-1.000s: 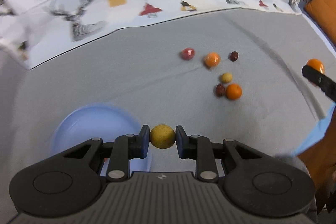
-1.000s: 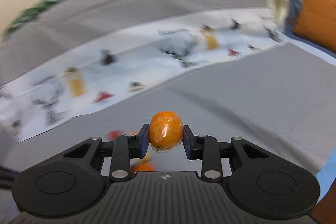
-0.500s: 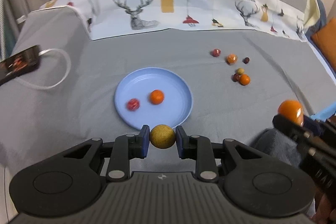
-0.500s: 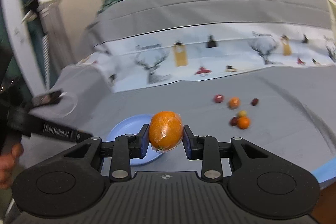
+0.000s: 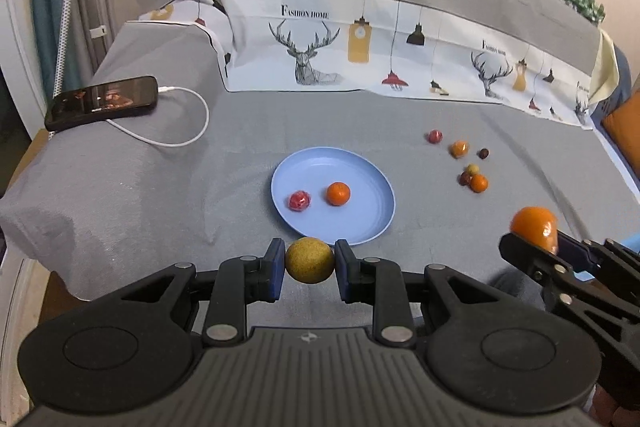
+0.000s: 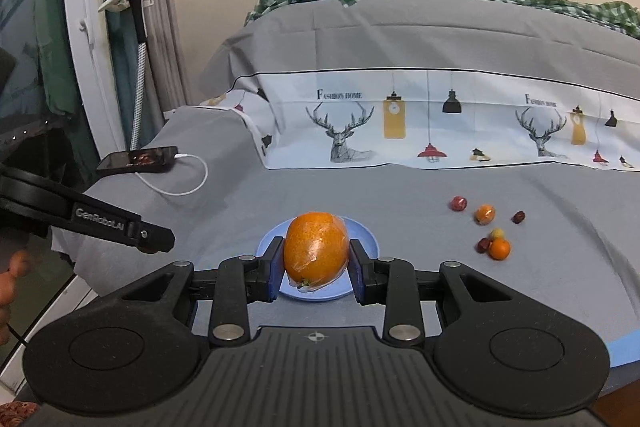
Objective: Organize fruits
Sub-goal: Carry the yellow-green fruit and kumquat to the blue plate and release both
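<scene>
My left gripper (image 5: 309,261) is shut on a small yellow fruit (image 5: 309,259), held above the near rim of a blue plate (image 5: 360,223) on the grey bed cover. A red fruit (image 5: 299,201) and an orange fruit (image 5: 338,193) lie on that plate. My right gripper (image 6: 316,263) is shut on a plastic-wrapped orange (image 6: 316,253) in front of the blue plate (image 6: 368,239). At the right edge of the left wrist view, that right gripper and its orange (image 5: 534,225) show. Several small fruits (image 5: 472,171) lie loose to the right of the plate.
A phone (image 5: 102,101) on a white charging cable (image 5: 188,135) lies at the left of the bed. A white printed cloth (image 5: 380,63) runs along the back. An orange cushion (image 5: 624,135) sits at the far right. A hand (image 6: 10,279) shows at the left edge.
Both grippers have drawn back and risen with their fruits still gripped. The plate, the phone and the whole bed have come into view, and the loose fruits look smaller and farther away.
</scene>
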Motion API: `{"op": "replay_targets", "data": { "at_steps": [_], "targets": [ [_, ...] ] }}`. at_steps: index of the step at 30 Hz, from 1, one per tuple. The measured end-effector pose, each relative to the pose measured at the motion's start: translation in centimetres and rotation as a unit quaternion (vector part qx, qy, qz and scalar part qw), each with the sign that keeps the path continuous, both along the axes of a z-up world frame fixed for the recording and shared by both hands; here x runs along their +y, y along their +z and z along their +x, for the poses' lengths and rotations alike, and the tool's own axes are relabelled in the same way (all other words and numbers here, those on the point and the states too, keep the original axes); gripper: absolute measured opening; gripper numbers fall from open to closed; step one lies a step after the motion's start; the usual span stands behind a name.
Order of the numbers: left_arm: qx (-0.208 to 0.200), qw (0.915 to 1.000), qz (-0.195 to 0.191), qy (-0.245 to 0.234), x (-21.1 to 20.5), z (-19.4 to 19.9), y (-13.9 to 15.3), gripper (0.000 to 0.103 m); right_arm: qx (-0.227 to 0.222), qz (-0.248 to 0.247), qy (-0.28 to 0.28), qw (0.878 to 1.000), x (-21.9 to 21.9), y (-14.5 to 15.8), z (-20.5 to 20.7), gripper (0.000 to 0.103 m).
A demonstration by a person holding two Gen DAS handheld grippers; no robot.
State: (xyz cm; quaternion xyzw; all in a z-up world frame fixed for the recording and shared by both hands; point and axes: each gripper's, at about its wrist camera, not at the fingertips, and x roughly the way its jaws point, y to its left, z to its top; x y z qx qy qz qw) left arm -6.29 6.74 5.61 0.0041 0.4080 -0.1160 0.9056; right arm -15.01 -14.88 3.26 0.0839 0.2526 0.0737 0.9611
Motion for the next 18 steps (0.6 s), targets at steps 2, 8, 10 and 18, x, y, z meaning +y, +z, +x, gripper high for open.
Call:
{"op": "replay_targets", "data": {
  "at_steps": [2, 8, 10, 18],
  "targets": [
    [-0.002, 1.0000, -0.003, 0.001, 0.2, -0.4, 0.3, 0.029, -0.010, -0.005, 0.006, 1.000, 0.5, 0.3, -0.5, 0.034],
    [-0.006, 1.0000, -0.003, -0.002, 0.2, -1.2, 0.8, 0.029, -0.019, -0.008, 0.006, 1.000, 0.7, 0.9, -1.4, 0.034],
    [-0.008, 1.0000, -0.002, -0.003, 0.2, -1.5, 0.9, 0.029, -0.019, -0.006, 0.007, 1.000, 0.6, 0.9, -1.5, 0.034],
    [0.001, 0.9999, 0.007, 0.011, 0.4, -1.1, 0.1, 0.029, 0.001, 0.002, 0.026, 1.000, 0.7, -0.2, -0.4, 0.034]
  ]
}}
